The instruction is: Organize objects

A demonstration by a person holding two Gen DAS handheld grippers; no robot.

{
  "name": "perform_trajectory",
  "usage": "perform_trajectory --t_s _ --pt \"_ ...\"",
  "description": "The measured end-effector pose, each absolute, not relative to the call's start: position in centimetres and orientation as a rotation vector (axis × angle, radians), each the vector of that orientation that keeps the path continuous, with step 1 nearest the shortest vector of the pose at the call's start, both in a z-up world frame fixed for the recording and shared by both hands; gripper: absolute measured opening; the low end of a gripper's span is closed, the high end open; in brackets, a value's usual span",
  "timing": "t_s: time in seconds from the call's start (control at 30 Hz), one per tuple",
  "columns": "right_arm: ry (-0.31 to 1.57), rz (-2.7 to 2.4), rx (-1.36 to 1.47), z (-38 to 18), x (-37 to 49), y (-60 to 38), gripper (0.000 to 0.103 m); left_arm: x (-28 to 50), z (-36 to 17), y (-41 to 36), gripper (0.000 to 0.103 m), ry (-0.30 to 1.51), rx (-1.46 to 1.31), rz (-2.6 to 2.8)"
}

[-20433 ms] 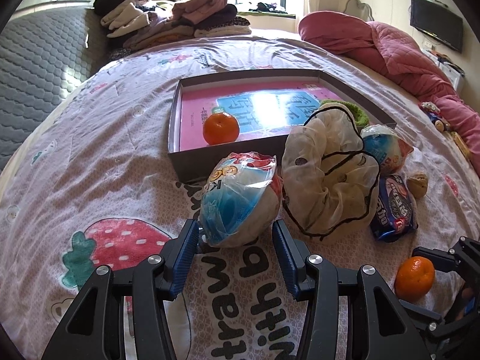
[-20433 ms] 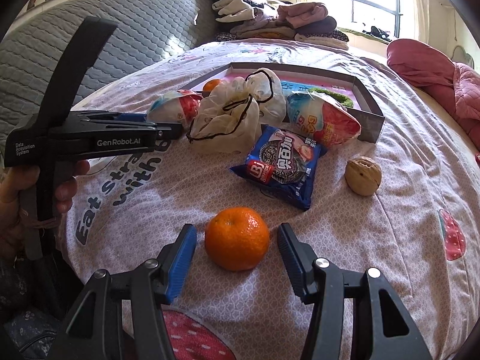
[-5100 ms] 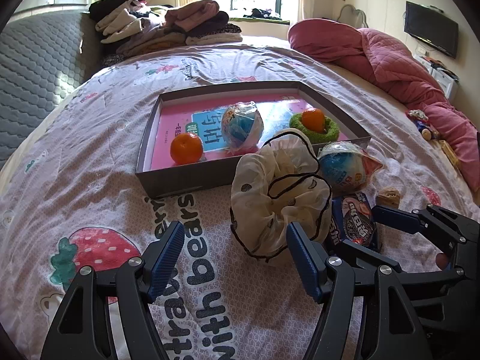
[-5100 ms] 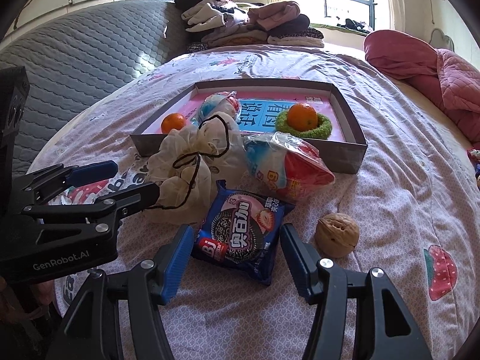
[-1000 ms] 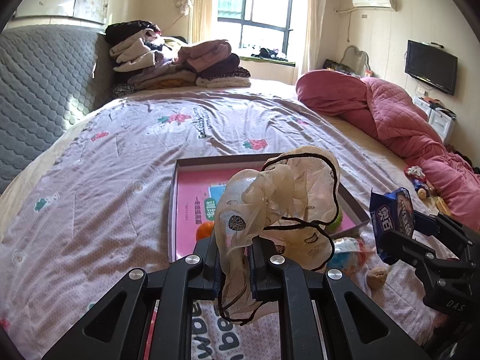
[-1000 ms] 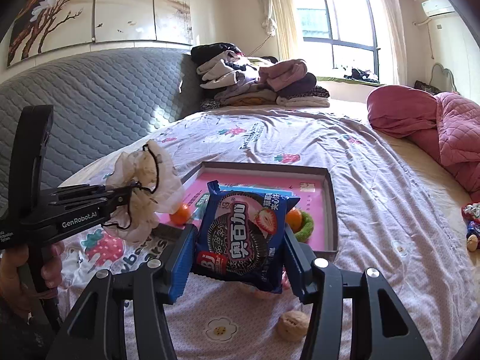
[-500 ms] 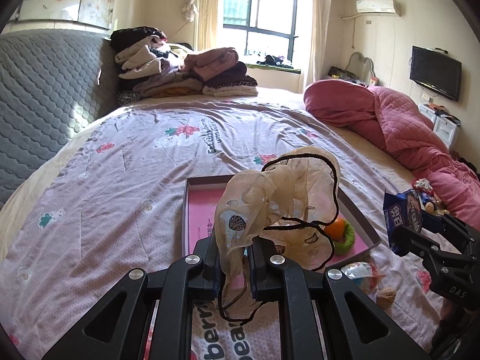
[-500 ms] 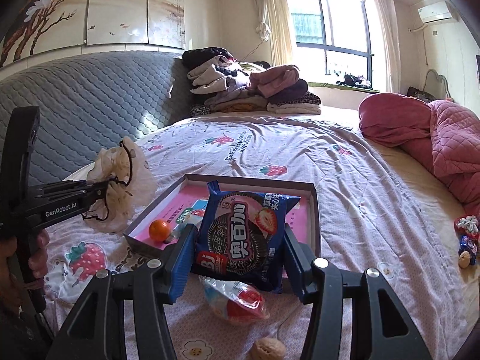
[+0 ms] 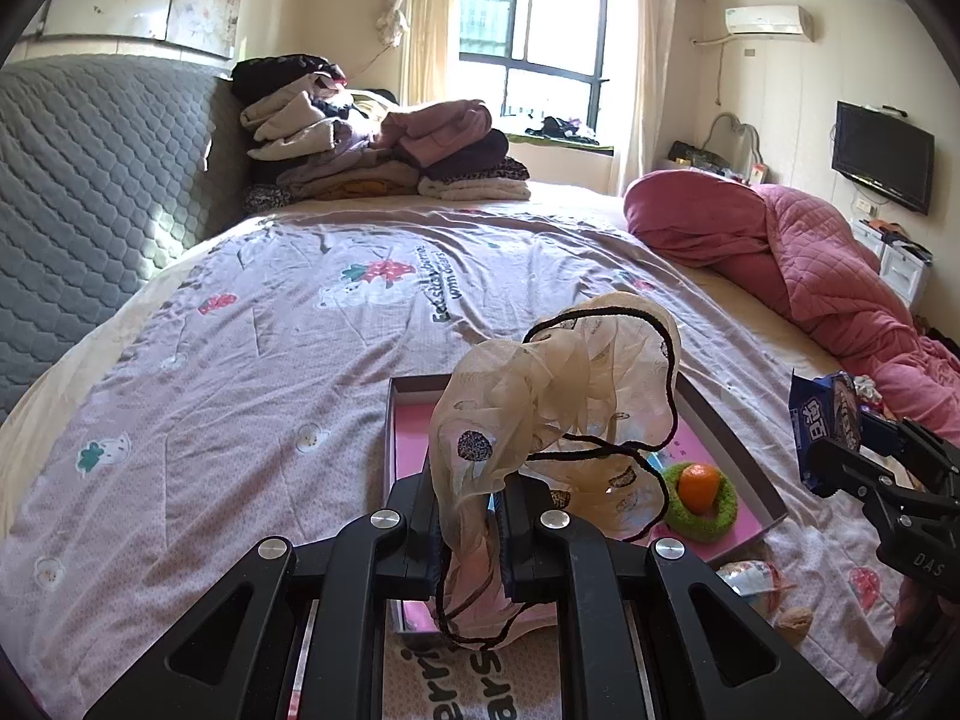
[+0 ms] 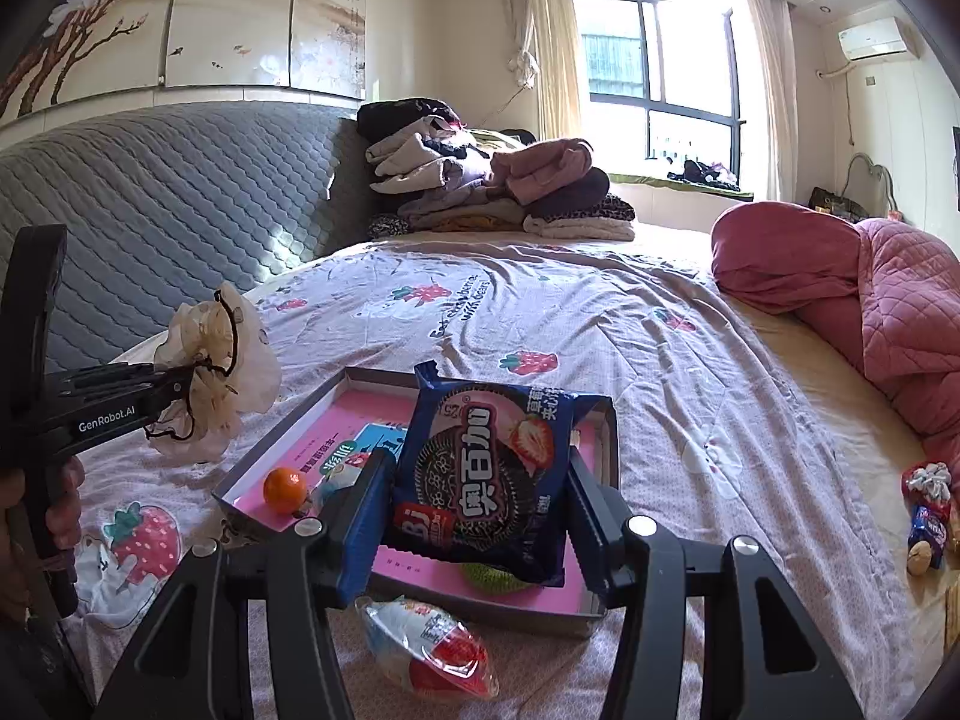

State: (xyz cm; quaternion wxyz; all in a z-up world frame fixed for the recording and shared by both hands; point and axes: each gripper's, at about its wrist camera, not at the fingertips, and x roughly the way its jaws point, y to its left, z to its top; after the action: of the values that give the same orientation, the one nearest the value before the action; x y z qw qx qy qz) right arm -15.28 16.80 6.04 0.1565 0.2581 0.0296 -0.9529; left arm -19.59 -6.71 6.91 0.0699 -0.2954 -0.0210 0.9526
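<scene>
Sheer cream organza, edged in black cord, is pinched between the narrow-set fingers of the left gripper (image 9: 469, 525): this is a big scrunchie (image 9: 558, 414), held up in the air above the near end of the shallow grey tray (image 9: 729, 426) on the bed. In the right wrist view the same scrunchie (image 10: 216, 372) billows off the tip of the left gripper (image 10: 171, 387), with the person's hand (image 10: 57, 510) wrapped around the handle below.

The right gripper (image 10: 474, 516) is clamped on a blue packet of strawberry sandwich cookies (image 10: 486, 474), its blue-padded fingers (image 10: 363, 516) pressing the packet's two sides. The packet is held upright in the air over the tray (image 10: 609, 420), not touching it. From the left wrist view the packet (image 9: 825, 417) shows edge-on at the tip of the right gripper (image 9: 840, 456).

Below, the tray has a pink printed floor. An orange mandarin (image 10: 285, 489) lies near its left wall, just beside a wrapped blue-and-white snack (image 10: 342, 471). A second mandarin (image 9: 697, 480) sits inside a green fuzzy ring (image 9: 699, 507) at the tray's right side; in the right wrist view only a sliver of that green ring (image 10: 489, 579) shows under the packet.

Outside the tray, on the pink strawberry-print bedspread (image 9: 270, 330), lie a clear-wrapped red, white and blue snack (image 10: 429, 648) and a walnut (image 9: 793, 621). Farther off are a stack of folded clothes (image 10: 492, 180) against the grey quilted headboard (image 10: 150, 192), and a rumpled pink quilt (image 9: 810, 264) at the right.
</scene>
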Motion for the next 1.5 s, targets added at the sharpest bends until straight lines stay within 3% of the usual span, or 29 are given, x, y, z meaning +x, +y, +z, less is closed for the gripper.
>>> perform_trajectory --t_s 1.03,1.5 --pt "0.146 -2.742 0.787 3.8 -20.0 17.2 0.054 -25.5 3.1 -7.3 0.014 -0.113 -0.961 2.875" --pt "0.085 -2.727 0.876 1.7 -22.8 18.6 0.054 -26.7 0.6 -7.2 0.014 -0.102 -1.039 2.859"
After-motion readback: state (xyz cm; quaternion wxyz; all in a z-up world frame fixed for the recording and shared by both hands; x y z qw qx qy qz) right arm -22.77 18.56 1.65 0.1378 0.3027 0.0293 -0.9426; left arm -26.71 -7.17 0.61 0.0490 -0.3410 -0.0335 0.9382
